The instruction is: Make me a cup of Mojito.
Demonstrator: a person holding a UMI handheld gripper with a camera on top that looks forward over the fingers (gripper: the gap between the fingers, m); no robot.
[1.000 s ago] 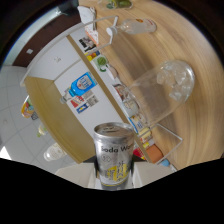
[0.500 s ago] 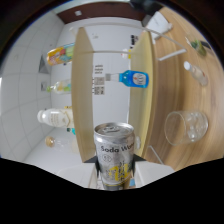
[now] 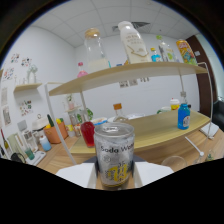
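Swinging level now, my view faces the shelf (image 3: 150, 72) squarely; I keep the jaws clamped on the soda can (image 3: 114, 154), upright so nothing spills before pouring.

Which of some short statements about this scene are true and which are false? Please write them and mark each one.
1. The gripper holds a soda water can. True.
2. The can lies on its side. False: it stands upright between the fingers.
3. A blue bottle stands on the lower wooden shelf, beyond the can. True.
4. The upper shelf carries nothing. False: a tall white bottle and a clear glass bottle stand on it.
5. A red bottle stands just behind the can, at its side. True.
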